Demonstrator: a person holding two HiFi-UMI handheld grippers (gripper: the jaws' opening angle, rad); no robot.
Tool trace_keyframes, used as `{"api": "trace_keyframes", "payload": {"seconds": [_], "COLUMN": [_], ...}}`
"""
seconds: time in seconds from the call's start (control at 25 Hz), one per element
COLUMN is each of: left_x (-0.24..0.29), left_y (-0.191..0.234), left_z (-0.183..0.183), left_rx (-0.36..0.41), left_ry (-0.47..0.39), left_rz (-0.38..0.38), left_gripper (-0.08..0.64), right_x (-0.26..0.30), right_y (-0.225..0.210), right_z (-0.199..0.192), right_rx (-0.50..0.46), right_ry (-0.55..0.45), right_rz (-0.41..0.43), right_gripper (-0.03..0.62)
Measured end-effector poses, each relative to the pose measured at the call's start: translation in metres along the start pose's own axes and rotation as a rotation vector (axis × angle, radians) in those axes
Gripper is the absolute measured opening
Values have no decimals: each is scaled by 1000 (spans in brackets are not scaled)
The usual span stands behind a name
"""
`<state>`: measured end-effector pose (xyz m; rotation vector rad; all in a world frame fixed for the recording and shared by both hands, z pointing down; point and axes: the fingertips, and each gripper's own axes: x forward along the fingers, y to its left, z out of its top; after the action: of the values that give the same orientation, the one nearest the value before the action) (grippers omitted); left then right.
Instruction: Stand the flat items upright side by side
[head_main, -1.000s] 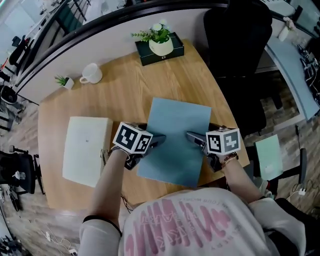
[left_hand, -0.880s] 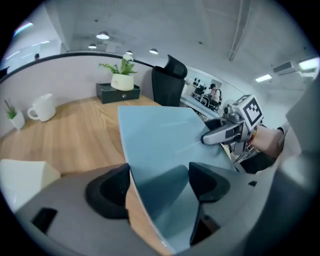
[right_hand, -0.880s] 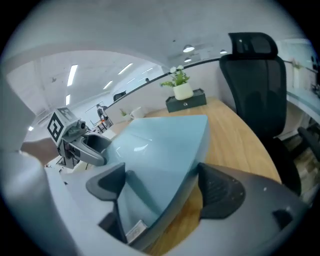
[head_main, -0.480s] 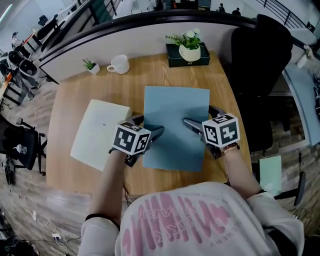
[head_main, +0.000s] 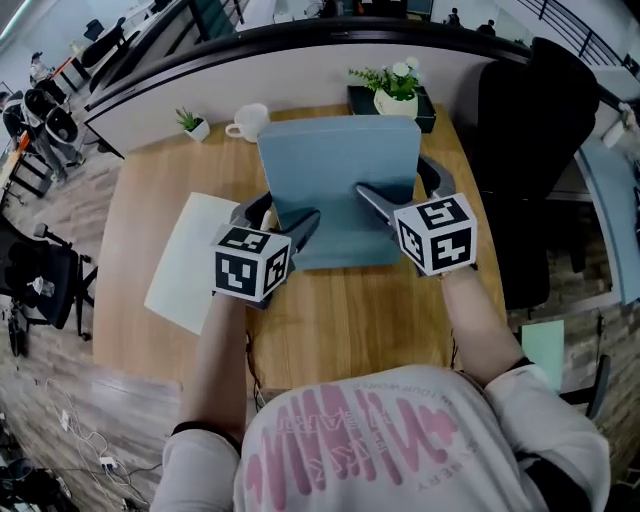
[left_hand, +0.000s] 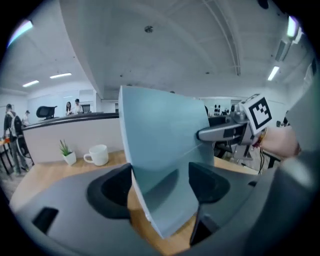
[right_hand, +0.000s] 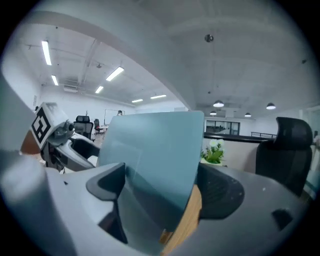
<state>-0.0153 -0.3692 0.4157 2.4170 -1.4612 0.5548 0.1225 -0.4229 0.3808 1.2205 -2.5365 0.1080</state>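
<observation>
A blue-grey flat board (head_main: 340, 180) is held off the wooden table (head_main: 340, 320), tilted up toward upright with its top edge near the far side. My left gripper (head_main: 280, 215) is shut on its left edge, one finger in front and one behind. My right gripper (head_main: 397, 182) is shut on its right edge the same way. In the left gripper view the board (left_hand: 160, 150) stands between the jaws of the left gripper (left_hand: 157, 185). The right gripper view shows the board (right_hand: 155, 155) between the jaws of the right gripper (right_hand: 160, 185). A white flat item (head_main: 190, 260) lies flat at the table's left.
At the table's far edge stand a white mug (head_main: 248, 120), a small potted plant (head_main: 193, 124) and a flower pot on a dark box (head_main: 396, 95). A grey partition runs behind them. A black office chair (head_main: 540, 150) is to the right of the table.
The blue board lay flat on the table a second ago; both grippers have risen and moved toward the far edge, tipping it up off the wood.
</observation>
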Motion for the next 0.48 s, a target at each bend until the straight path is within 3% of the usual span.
{"api": "trace_keyframes", "payload": {"seconds": [0.24,0.48], "left_x": [-5,-11], "left_y": [5,8], "left_z": [1,2], "left_rx": [33,11], "left_ry": [-4,-24], "left_rz": [62,86], "left_gripper": [357,351], "right_x": [1,-8], "right_y": [5,12], "right_z": [22,9], "right_rx": [-25,-15], "right_ry": [-59,-34], "right_rz": [-24,-26], "right_gripper": [451,434]}}
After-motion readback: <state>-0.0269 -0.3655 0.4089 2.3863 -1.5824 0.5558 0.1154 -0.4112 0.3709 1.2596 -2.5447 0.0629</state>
